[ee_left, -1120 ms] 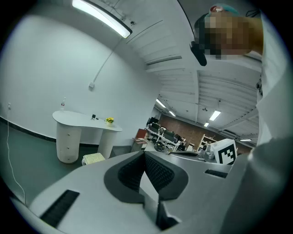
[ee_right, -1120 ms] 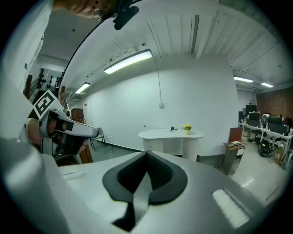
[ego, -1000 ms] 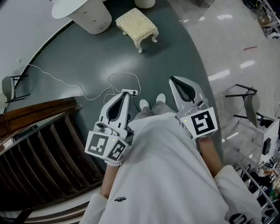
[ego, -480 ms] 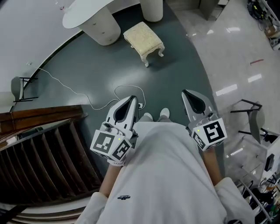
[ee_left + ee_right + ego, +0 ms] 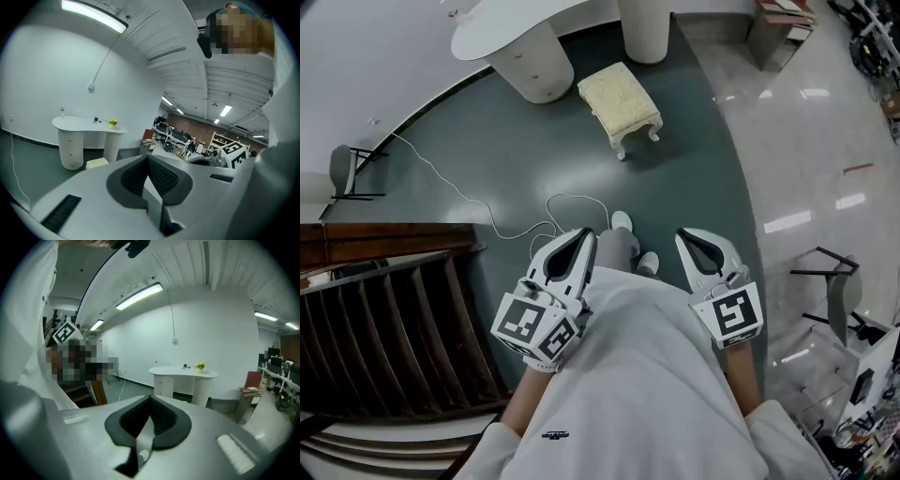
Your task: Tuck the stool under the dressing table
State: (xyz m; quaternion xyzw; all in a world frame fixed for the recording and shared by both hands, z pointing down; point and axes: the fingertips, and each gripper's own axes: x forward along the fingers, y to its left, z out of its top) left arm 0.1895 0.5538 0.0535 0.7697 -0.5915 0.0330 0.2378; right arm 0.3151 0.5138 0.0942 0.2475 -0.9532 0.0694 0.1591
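A cream cushioned stool [image 5: 621,104] with carved white legs stands on the dark green floor, in front of the white dressing table [image 5: 517,30] and clear of it. In the left gripper view the stool [image 5: 97,162] shows small beside the table [image 5: 88,126]. The right gripper view shows the table [image 5: 183,373] far ahead. My left gripper [image 5: 586,234] and right gripper [image 5: 682,236] are both shut and hold nothing. Both are close to my body, well short of the stool.
A white cable [image 5: 459,192] runs across the floor to a power strip near my feet [image 5: 622,221]. A dark wooden staircase [image 5: 384,319] lies at the left. Glossy pale floor [image 5: 797,141] and a folding stand [image 5: 830,286] are at the right.
The stool and table have come lower and nearer in the head view as I walk toward them. One foot has stepped forward. Both grippers stay shut.
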